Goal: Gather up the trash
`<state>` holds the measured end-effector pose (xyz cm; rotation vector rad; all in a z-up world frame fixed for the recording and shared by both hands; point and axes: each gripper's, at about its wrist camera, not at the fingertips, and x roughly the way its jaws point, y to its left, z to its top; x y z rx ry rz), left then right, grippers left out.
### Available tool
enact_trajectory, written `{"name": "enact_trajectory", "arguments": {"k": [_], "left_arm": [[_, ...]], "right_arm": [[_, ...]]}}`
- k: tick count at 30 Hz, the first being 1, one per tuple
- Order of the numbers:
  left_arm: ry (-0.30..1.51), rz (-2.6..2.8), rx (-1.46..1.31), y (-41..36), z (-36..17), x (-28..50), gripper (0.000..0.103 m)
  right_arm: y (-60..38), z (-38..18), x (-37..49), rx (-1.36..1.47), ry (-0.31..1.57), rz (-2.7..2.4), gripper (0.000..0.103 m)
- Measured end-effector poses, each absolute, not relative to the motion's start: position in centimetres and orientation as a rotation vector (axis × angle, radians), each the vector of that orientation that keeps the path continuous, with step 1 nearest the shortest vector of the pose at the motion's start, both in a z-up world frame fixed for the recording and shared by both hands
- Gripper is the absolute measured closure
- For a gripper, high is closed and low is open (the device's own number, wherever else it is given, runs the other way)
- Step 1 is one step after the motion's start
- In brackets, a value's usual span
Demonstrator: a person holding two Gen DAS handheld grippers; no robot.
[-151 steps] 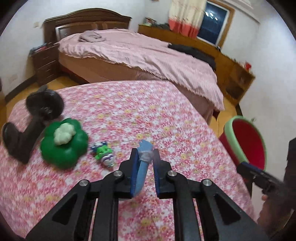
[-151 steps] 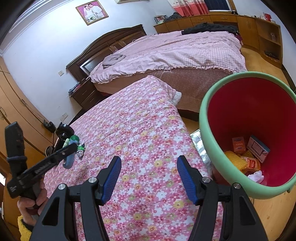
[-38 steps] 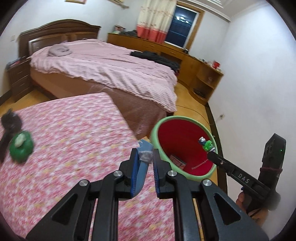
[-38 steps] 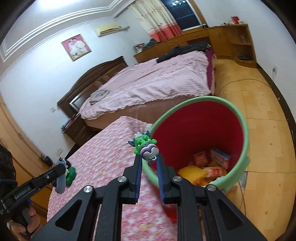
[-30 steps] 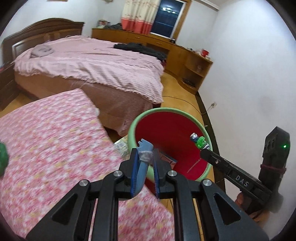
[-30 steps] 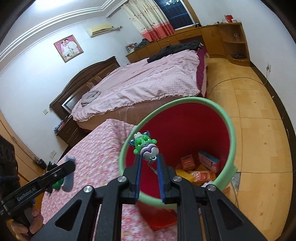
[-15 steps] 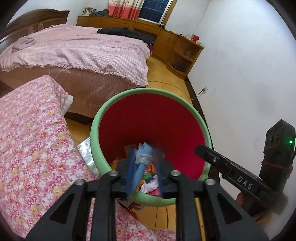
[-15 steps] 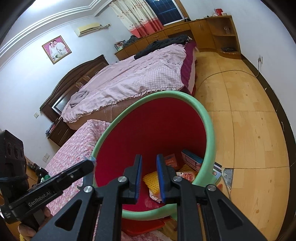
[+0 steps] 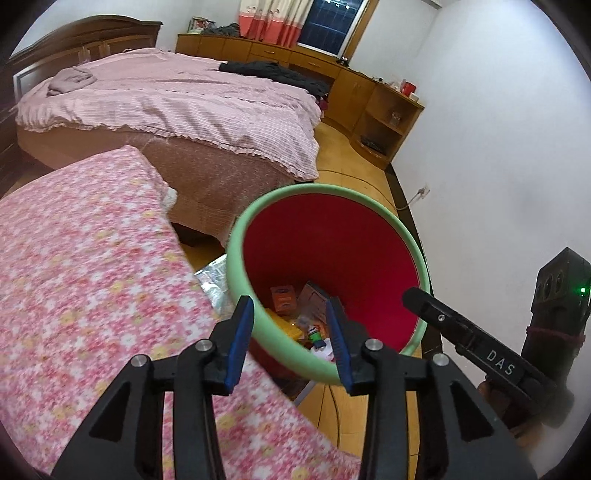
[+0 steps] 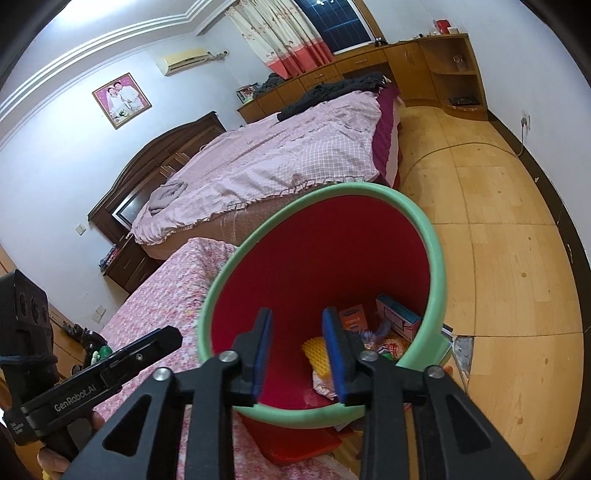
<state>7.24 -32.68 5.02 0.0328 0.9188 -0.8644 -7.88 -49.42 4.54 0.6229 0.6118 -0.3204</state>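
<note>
While both tools hung over the bin's near rim, their jaws were opening and nothing lay between the blue pads of either. The left tool [image 9: 290, 325] pointed down across the bin [image 9: 369, 201] where the green rim met the floral tabletop [image 9: 92, 280], and the right tool [image 10: 296, 339] pointed into the same bin [image 10: 424, 236] from its other side. Each tool showed in the other's view as a black body gripped by a hand [image 10: 55, 458] beside the bin.

Down on the bin's red floor lay the trash [image 10: 395, 321]: a blue and pink box, orange packets, a yellow bumpy piece and a small green toy [image 9: 314, 335], all loose at the bottom. A red tray [image 10: 299, 441] sat under the bin.

Beyond the bin stood a bed [image 9: 177, 99] with a pink checked cover, and past it wooden cabinets [image 10: 424, 59] ran beneath a curtained window [image 9: 325, 22].
</note>
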Motion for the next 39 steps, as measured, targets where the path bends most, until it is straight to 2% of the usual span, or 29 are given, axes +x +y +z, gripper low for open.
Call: {"name": "enact_trajectory", "arguments": {"k": [3, 15, 20, 25, 31, 34, 39], "left_arm": [[0.902, -0.843, 0.015, -31.0, 5.7, 7.0, 0.063], [0.862, -0.691, -0.039, -22.6, 7.8, 6.6, 0.061], [0.855, -0.618, -0.060, -18.5, 8.0, 6.2, 0.060], [0.830, -0.542, -0.075, -14.7, 8.4, 5.4, 0.060], [0.787, -0.401, -0.067, -10.8, 8.7, 4.1, 0.057], [0.777, -0.362, -0.083, -9.0, 8.3, 3.4, 0.057], [0.753, -0.298, -0.099, -6.7, 7.9, 2.3, 0.057]], "right_arm": [[-48.1, 5.1, -7.8, 0.609, 0.614, -0.305, 0.058], [-41.6, 7.7, -7.0, 0.531, 0.609, -0.203, 0.043], [-38.4, 8.7, -6.4, 0.496, 0.617, -0.147, 0.040], [-35.2, 9.7, -6.3, 0.456, 0.607, -0.102, 0.030], [-31.4, 9.9, -6.2, 0.415, 0.618, -0.060, 0.024], [-29.5, 9.7, -6.6, 0.407, 0.618, -0.046, 0.016], [-27.0, 9.6, -7.4, 0.373, 0.608, -0.059, 0.011]]}}
